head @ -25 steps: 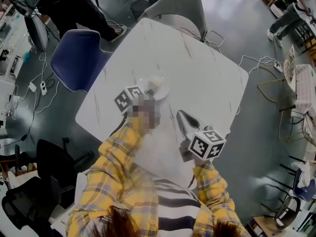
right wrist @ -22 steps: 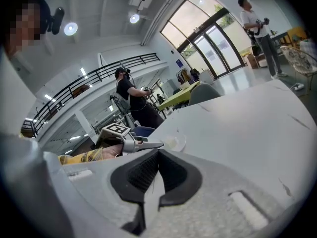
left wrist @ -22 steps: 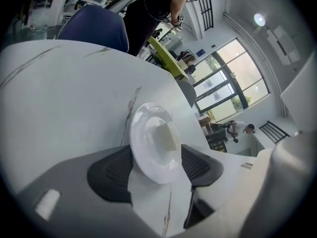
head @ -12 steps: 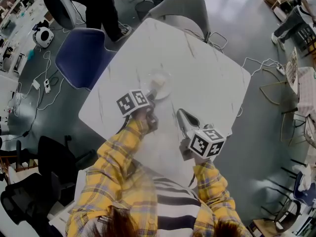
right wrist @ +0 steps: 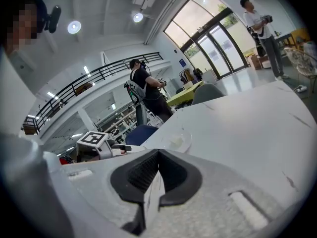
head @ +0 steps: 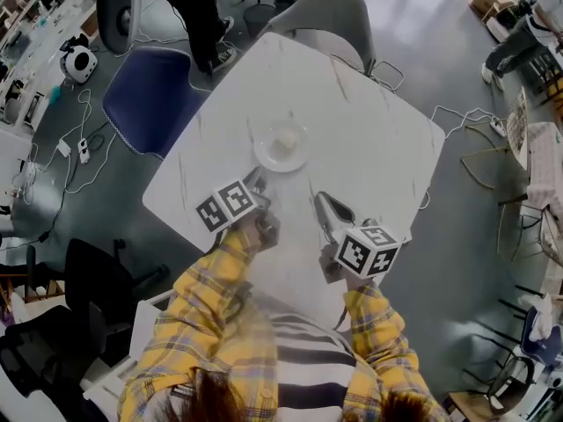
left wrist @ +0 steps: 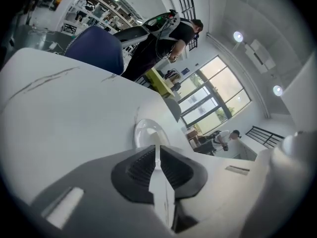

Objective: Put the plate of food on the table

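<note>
A shallow, round, glossy plate (head: 281, 150) carrying a pale lump of food (head: 283, 142) sits flat on the white, marble-veined square table (head: 369, 139), towards the side nearest the person. Just short of its rim, the left gripper (head: 257, 181) points at the plate without touching it, its ribbed black pads closing on each other with nothing between them. The right gripper (head: 324, 205) hovers nearby over bare tabletop, its ridged pads pressed together and empty. Yellow plaid sleeves (head: 202, 306) lead to both tools. A padded blue chair (head: 149, 99) and a curved grey chair (head: 330, 11) flank the table's far edges.
</note>
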### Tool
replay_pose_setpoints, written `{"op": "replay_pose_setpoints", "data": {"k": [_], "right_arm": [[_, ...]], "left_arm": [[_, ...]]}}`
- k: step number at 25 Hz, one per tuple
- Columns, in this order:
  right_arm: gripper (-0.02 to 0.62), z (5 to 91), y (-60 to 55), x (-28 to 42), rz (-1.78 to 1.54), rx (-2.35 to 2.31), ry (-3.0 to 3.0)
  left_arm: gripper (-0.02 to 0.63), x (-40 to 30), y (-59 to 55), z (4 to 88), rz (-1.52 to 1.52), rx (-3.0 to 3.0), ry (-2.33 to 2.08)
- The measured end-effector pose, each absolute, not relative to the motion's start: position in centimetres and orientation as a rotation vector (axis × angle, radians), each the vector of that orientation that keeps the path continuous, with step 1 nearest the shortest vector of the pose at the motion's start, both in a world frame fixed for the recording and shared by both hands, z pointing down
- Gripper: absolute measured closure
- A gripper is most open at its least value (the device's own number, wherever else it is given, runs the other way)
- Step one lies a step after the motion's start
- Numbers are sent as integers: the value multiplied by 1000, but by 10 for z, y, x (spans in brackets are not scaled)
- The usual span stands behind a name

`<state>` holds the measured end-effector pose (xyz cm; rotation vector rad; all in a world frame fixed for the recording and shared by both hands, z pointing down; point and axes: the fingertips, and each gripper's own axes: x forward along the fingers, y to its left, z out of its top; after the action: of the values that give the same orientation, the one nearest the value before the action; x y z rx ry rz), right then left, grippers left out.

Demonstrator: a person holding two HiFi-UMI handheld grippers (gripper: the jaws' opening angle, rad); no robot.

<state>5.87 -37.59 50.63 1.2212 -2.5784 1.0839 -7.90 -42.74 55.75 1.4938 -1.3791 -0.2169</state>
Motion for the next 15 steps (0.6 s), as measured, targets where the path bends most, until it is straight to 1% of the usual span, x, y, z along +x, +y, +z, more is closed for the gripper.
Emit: {"op": "replay_pose_setpoints", "data": {"k": [1, 2, 6, 15], "right_arm": [[597, 506, -375, 59, 1082, 1225, -2576], [597, 506, -373, 58, 1080, 1228, -2574], [597, 505, -365, 54, 1067, 1239, -2571], [597, 502, -340, 41, 1037, 1273, -2553]], "left_arm": [[582, -76, -425, 552, -246, 1521, -1354], [610, -73, -422, 546, -276, 1553, -1325], [611, -62, -408, 524, -357, 1666, -1191], [611, -30, -357, 501, -100, 2016, -1141]]}}
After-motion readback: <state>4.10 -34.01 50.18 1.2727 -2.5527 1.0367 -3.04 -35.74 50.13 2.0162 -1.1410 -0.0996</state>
